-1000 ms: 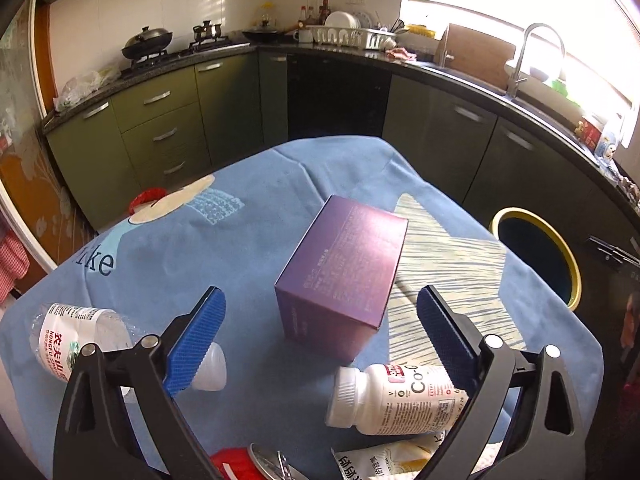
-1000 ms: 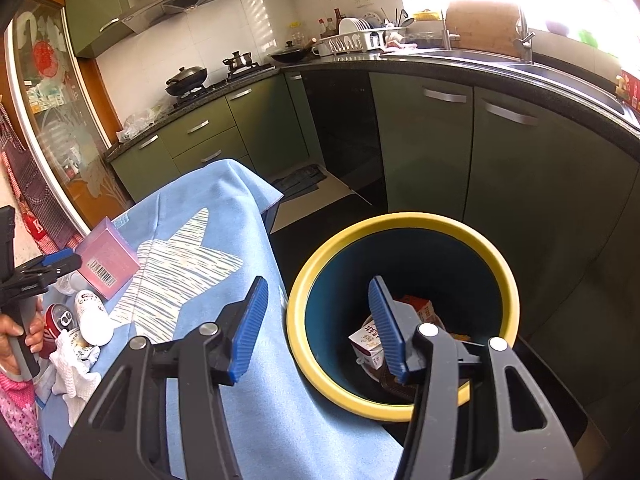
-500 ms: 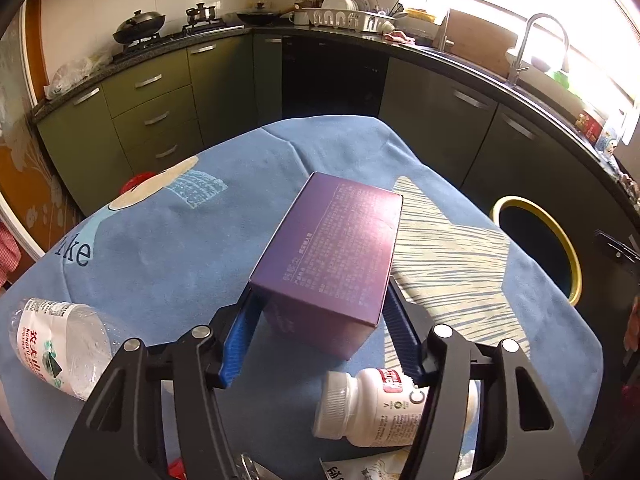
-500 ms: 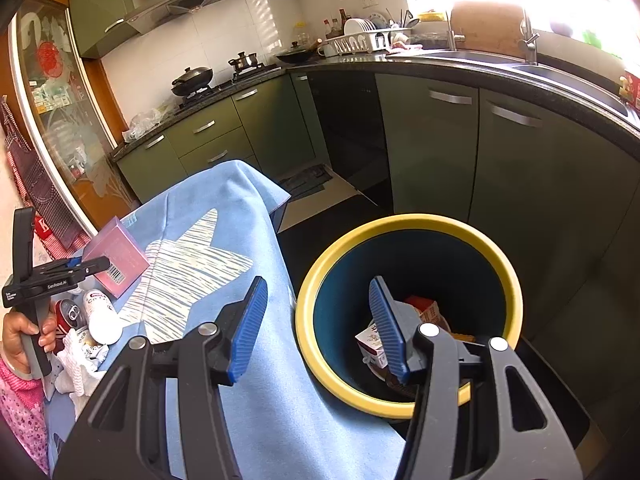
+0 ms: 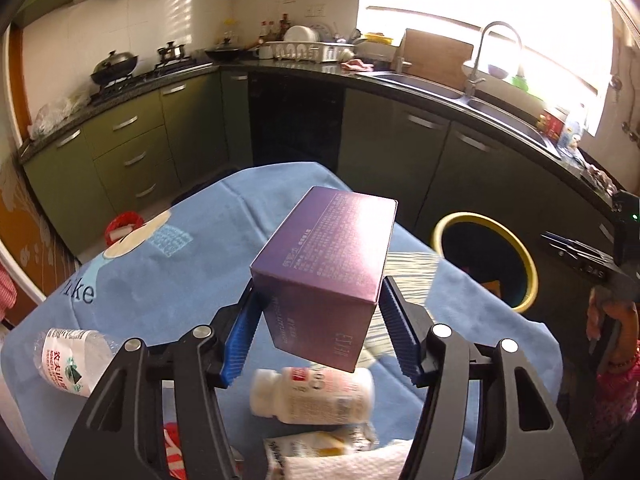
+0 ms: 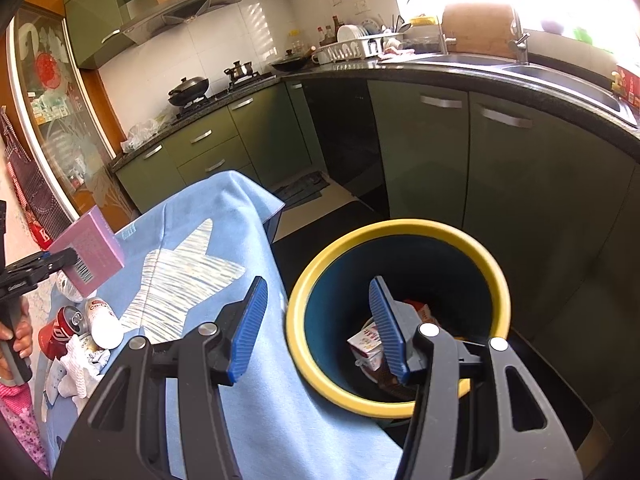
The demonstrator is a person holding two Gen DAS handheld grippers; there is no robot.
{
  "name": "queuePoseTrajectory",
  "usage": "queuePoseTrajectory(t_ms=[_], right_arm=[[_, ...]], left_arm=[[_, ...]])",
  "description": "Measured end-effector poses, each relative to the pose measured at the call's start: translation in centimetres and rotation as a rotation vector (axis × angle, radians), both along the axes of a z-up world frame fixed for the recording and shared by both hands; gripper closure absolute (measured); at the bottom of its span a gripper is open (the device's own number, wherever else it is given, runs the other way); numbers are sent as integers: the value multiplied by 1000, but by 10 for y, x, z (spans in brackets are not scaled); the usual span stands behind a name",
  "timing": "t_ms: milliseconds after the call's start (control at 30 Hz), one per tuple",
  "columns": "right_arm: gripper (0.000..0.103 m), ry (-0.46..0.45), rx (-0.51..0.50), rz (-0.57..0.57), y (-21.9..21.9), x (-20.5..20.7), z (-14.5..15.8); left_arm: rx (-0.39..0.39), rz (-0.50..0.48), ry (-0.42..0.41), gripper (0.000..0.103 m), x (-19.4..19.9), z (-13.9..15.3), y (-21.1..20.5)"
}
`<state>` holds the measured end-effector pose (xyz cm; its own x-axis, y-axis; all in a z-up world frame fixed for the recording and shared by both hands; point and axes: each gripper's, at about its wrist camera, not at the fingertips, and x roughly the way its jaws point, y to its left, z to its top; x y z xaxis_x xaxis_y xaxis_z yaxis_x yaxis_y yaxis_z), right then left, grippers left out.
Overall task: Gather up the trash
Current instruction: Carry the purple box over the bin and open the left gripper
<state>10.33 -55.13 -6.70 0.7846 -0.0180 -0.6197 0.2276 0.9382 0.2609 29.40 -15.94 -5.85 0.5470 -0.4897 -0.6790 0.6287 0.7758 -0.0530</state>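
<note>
My left gripper (image 5: pixel 316 332) is shut on a purple box (image 5: pixel 328 268) and holds it lifted above the blue-clothed table (image 5: pixel 180 276). The box also shows in the right wrist view (image 6: pixel 90 258), in the air at the far left. My right gripper (image 6: pixel 316 328) is open and empty, over the near rim of the yellow-rimmed bin (image 6: pixel 400 404), which holds cartons (image 6: pixel 366 344). The bin also shows in the left wrist view (image 5: pixel 524 252), right of the table.
On the table lie a white bottle (image 5: pixel 316 396), a clear water bottle (image 5: pixel 68 356), a snack wrapper (image 5: pixel 316 444), tissue (image 5: pixel 352 464) and a red can (image 6: pixel 60 330). Green kitchen cabinets (image 6: pixel 440 152) and a counter ring the room.
My left gripper closed on the purple box and lifted it off the table. My right gripper stayed open over the bin, barely moving.
</note>
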Motion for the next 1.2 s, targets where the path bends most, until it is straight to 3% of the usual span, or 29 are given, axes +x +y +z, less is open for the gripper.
queuePoseTrajectory(t_ms=[267,467,700,767,833,900,1200], right_arm=[[52,-15,-31,-48,-31,-31,5],[52,-42,-3,-145,-74,-71,5],[48,-65,34,-213,-102,-96,-1],[47,-66,44,-212,-104,-97,-4],[47,-63,47,-206,-102,-95,-5],[47,-59,50,-197,-101,-92,-7],[47,-28,45,-115,-74,-68,-11]], left_arm=[[18,-195,-10,44,-50,24,-91],[39,-328,12,44,-75,16,-183],[56,-348,12,43,-70,-3,-261],[55,-323,-3,36,-67,-3,-271],[29,-308,-25,26,-69,3,-266],[14,-297,-41,25,-70,10,-253],[-94,-104,-110,19,-89,36,-102]])
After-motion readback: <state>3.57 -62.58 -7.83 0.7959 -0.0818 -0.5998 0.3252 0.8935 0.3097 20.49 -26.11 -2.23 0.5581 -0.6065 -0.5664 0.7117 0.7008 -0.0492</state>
